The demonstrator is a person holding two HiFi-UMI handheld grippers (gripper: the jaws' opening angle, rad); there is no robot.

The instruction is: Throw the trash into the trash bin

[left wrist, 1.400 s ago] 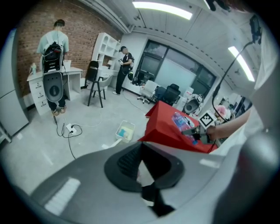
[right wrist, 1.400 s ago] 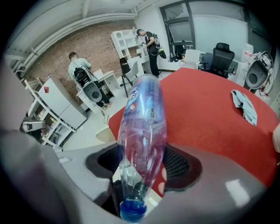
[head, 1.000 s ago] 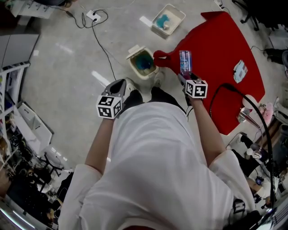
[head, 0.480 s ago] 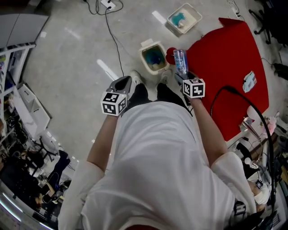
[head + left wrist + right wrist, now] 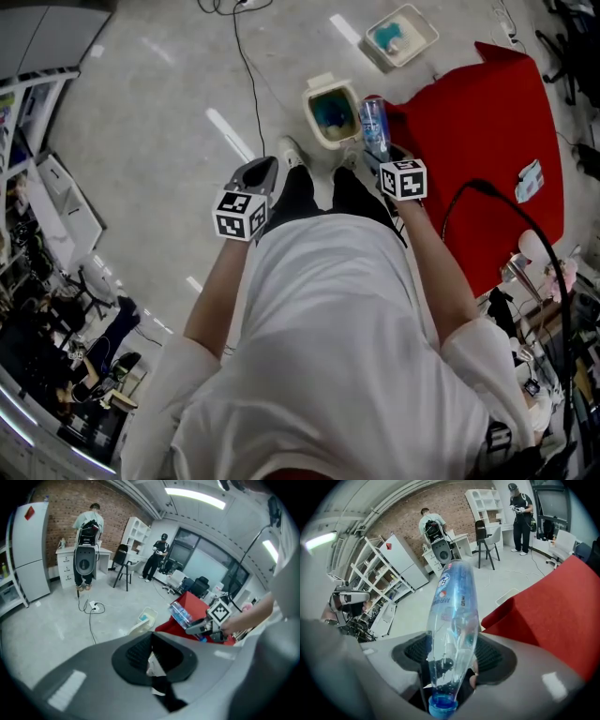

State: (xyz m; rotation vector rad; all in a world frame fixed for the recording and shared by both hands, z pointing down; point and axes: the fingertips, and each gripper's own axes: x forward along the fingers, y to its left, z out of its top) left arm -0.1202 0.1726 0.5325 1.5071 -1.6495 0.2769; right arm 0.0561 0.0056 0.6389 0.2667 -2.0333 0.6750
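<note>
Right gripper view: my right tool (image 5: 452,654) clamps a clear plastic bottle (image 5: 452,602), blue cap toward the camera. Head view shows it just beside the trash bin (image 5: 310,108) on the floor. My left tool (image 5: 150,643) is closed, empty.

The bottle (image 5: 452,620) is clear, glossy plastic with a blue plastic cap (image 5: 440,708). The right gripper (image 5: 452,660) has a smooth, matt grey plastic shell. Its jaws carry black ribbed pads (image 5: 492,657). The red cloth (image 5: 553,616) is matt and creased. The floor (image 5: 141,122) is smooth and faintly glossy. The trash bin (image 5: 313,120) is cream plastic.
</note>
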